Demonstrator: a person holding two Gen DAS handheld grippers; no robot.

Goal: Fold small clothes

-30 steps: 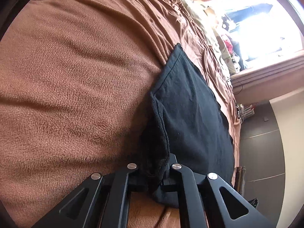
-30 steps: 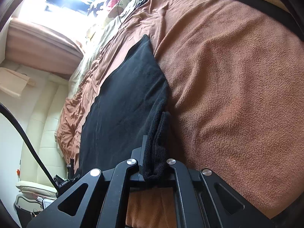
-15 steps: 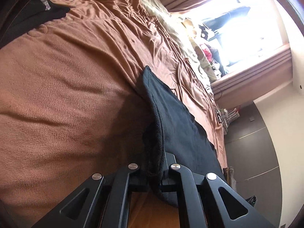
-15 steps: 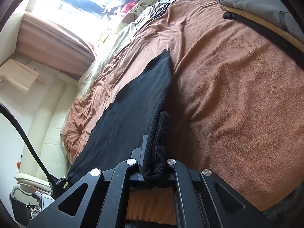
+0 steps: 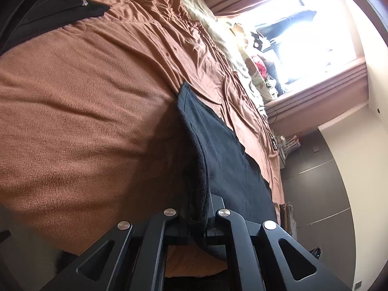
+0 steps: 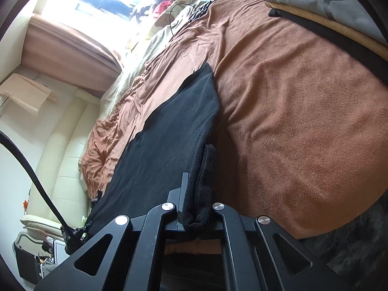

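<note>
Black garment held taut over the bed, a thick hem pinched in each of my grippers.

I see the black garment stretched edge-on between the two tools, lifted off the brown blanket, its far corner reaching toward the window. My left gripper is clenched on the folded hem at its end; my right gripper grips the ribbed hem at the other. In the right view a stack of folded clothes, grey over tan, sits on the blanket's far corner, well apart from the garment. A cream headboard and a brown curtain lie beyond.
</note>
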